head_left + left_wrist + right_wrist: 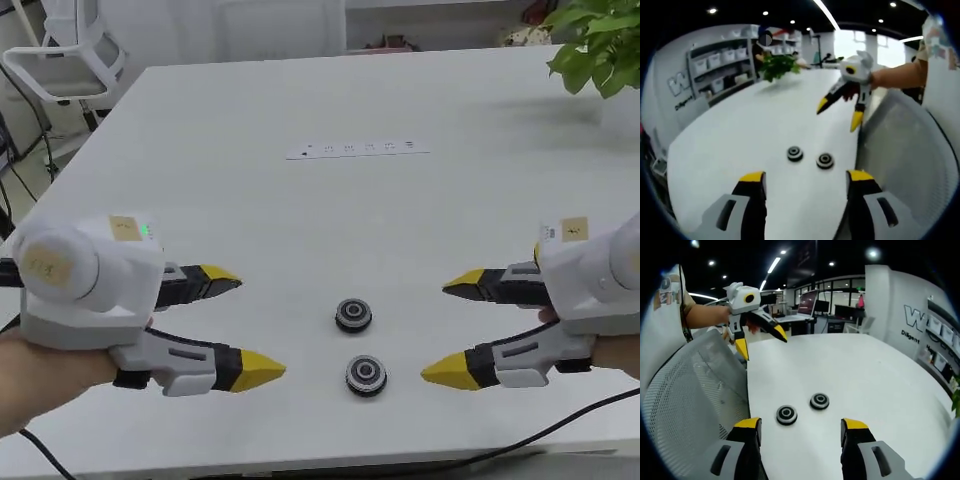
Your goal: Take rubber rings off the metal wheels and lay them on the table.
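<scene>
place: office | cues: desk monitors, mesh chair, shelf bins

Plant cut off top right, chair cropped top left, wheels too small to tell rubber from metal

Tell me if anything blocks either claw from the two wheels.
Nothing visible does. Only bare table lies between the open left claw and the far wheel and near wheel, and the same holds for the open right claw.
</scene>
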`<state>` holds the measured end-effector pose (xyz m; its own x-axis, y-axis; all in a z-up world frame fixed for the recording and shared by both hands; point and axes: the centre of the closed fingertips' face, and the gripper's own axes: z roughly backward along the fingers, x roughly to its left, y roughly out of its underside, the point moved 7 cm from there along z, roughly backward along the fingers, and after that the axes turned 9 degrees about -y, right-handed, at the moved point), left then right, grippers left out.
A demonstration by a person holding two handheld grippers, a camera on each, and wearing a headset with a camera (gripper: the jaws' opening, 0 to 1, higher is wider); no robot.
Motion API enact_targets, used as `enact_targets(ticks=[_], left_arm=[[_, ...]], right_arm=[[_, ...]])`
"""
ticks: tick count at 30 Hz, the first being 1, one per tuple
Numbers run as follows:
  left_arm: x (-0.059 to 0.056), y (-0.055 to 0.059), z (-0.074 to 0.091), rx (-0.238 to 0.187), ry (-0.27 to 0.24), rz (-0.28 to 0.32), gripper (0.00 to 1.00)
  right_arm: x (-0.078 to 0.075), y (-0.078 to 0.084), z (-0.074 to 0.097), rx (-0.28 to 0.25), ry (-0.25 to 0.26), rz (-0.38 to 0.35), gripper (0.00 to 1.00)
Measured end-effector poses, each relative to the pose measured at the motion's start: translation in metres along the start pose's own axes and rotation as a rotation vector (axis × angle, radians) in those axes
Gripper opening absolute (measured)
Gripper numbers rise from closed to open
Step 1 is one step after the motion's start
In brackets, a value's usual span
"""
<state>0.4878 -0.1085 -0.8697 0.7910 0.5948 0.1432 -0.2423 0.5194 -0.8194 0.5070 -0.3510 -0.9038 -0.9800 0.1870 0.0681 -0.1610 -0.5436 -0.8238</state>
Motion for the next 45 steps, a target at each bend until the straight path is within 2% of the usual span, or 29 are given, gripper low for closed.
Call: enact_targets(ticks=[12, 21, 30, 36, 45], left_arm=[[-0.004, 0.002, -0.027, 0.049, 0.07, -0.025, 0.61], [-0.007, 0.003, -0.045, 0.06, 0.11, -0.035, 0.59], [-0.011, 0.007, -0.059, 0.074, 0.143, -0.021, 0.56], [-0.016, 0.011, -0.068, 0.091, 0.171, -0.022, 0.53], [-0.023, 0.016, -0.08, 0.109, 0.207, -0.022, 0.49]], right_arm=[[-0.006, 0.014, -0.017, 0.039, -0.059, -0.021, 0.56], [-0.007, 0.018, -0.028, 0.057, -0.1, -0.012, 0.5], [-0.011, 0.026, -0.04, 0.063, -0.137, -0.041, 0.44], [-0.008, 0.029, -0.047, 0.063, -0.167, -0.06, 0.41], [-0.004, 0.029, -0.058, 0.078, -0.204, -0.046, 0.38]])
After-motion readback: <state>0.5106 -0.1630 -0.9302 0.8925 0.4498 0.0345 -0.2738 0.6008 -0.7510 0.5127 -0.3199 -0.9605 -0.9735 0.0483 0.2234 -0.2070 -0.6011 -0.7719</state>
